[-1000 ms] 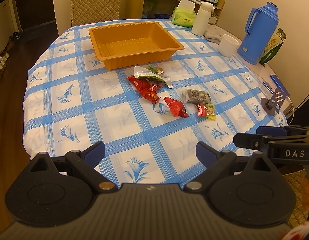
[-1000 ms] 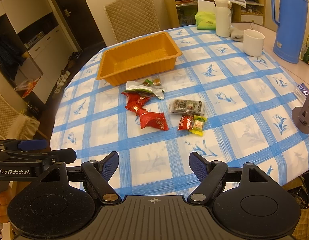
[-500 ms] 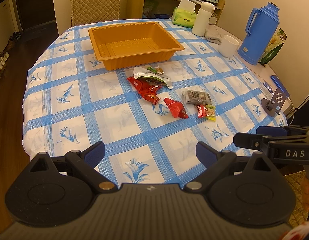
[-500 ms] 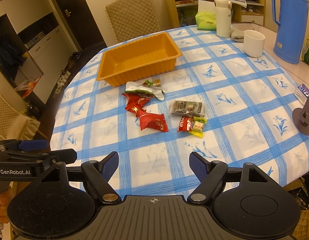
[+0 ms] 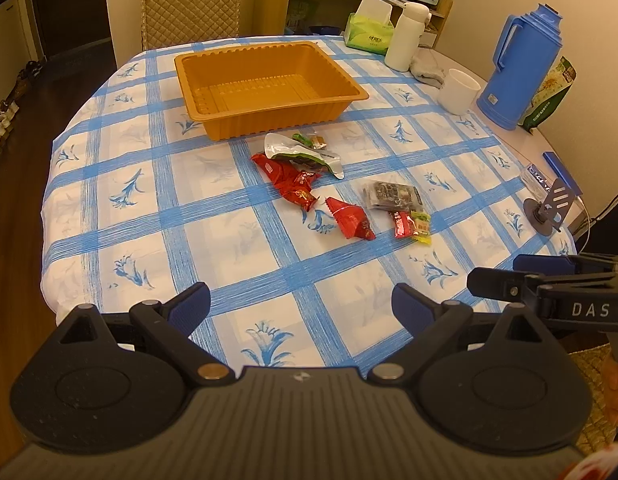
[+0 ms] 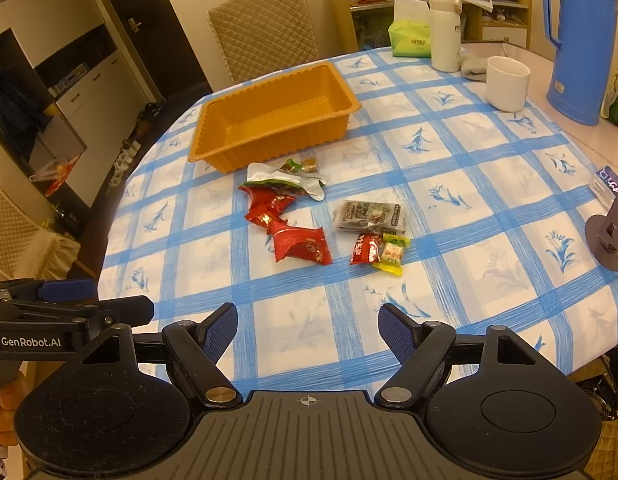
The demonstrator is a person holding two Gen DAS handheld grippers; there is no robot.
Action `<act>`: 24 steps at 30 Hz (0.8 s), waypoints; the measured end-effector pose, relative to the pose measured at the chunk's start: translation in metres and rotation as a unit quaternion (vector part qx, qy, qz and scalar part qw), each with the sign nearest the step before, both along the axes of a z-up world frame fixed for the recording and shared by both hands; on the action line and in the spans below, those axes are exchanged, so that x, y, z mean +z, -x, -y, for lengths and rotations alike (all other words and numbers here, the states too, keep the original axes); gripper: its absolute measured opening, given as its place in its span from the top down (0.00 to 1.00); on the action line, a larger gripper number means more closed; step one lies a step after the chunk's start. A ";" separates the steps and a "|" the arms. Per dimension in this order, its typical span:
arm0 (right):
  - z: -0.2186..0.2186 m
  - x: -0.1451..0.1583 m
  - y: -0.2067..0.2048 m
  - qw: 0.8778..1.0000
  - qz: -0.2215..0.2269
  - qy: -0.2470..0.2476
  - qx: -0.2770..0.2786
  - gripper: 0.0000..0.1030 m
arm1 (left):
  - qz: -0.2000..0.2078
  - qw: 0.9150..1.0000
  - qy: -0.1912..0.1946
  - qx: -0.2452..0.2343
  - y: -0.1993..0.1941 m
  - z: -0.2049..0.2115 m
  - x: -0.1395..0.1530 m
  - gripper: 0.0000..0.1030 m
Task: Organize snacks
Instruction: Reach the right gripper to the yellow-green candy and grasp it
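Note:
An empty orange tray (image 5: 269,88) (image 6: 273,116) stands at the far middle of the table. Just in front of it lie several snack packets: a silver-green pouch (image 5: 301,154) (image 6: 285,178), red packets (image 5: 293,184) (image 6: 269,210), a red packet (image 5: 351,222) (image 6: 303,244), a dark packet (image 5: 393,196) (image 6: 369,216) and small red and yellow candies (image 5: 413,224) (image 6: 381,252). My left gripper (image 5: 301,304) is open and empty over the table's near edge. My right gripper (image 6: 308,326) is open and empty, also at the near edge.
A blue thermos (image 5: 521,68) (image 6: 581,40), a white cup (image 5: 459,90) (image 6: 507,84), a white bottle (image 5: 405,36), a tissue box (image 5: 369,32) and a green bag (image 5: 549,96) stand at the far right. A grey stand (image 5: 549,210) (image 6: 609,232) sits at the right edge. A chair (image 5: 189,4) is behind the table.
Both grippers have crept slightly forward toward the snacks; nothing on the table has moved.

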State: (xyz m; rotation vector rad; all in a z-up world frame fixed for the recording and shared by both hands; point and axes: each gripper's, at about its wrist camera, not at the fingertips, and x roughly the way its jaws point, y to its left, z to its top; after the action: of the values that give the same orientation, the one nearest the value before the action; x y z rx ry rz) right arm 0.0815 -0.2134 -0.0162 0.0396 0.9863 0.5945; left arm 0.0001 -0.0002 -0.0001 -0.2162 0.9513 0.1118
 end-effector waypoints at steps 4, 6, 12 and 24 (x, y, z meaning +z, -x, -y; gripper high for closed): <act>0.001 0.000 0.001 1.000 0.000 0.000 0.000 0.25 | -0.001 1.000 0.000 0.001 -0.007 0.000 -0.002 0.06; 0.001 0.002 0.000 1.000 -0.001 0.000 0.001 0.25 | -0.001 1.000 -0.001 0.003 -0.012 -0.001 -0.005 0.06; 0.005 -0.005 -0.016 1.000 -0.006 -0.004 0.003 0.25 | -0.003 1.000 -0.001 0.014 -0.019 0.000 -0.006 0.06; 0.022 -0.030 -0.053 0.999 0.023 -0.023 0.027 0.25 | -0.010 0.998 -0.007 0.059 -0.033 -0.012 -0.015 0.06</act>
State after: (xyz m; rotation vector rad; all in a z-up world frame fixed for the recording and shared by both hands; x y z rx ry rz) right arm 0.1344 -0.2351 -0.0466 0.0399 0.9311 0.6660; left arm 0.0333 0.0113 -0.0153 -0.2576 0.9569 0.2289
